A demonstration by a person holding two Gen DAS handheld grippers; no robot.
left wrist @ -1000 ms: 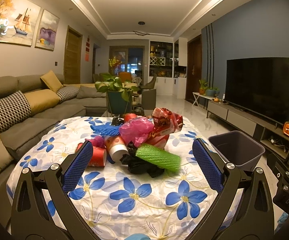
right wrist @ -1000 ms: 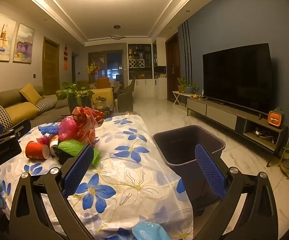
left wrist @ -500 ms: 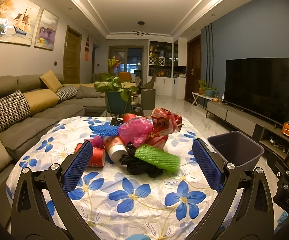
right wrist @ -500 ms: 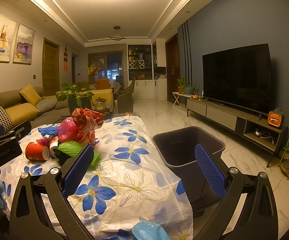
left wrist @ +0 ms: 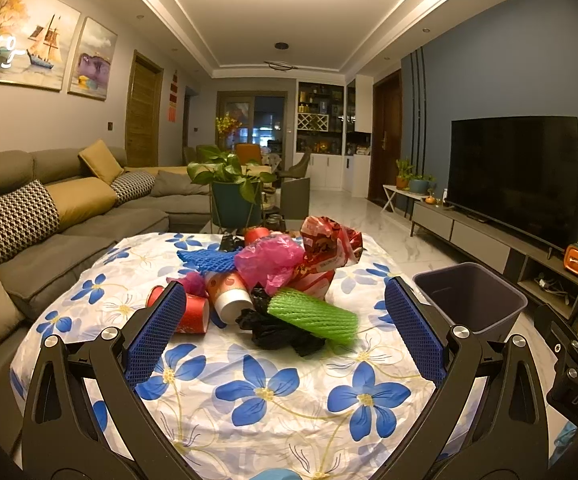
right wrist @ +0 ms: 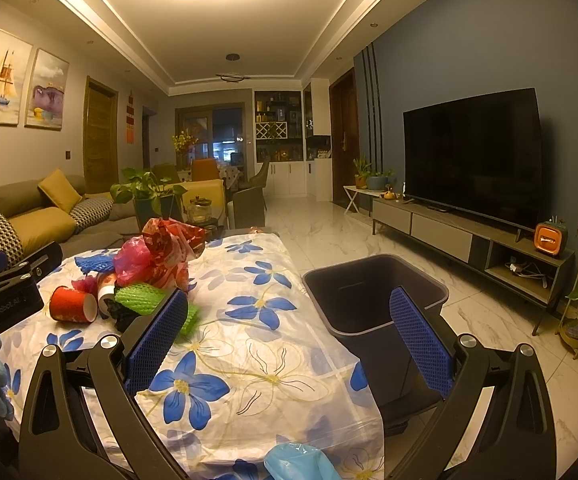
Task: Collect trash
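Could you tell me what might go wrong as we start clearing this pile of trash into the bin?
The green foam net lies on a black plastic bag; the left gripper, open, might drag both. The red paper cup lies on its side and could roll off the table if nudged. The bin stands on the floor past the table's edge, so a short drop may miss it.
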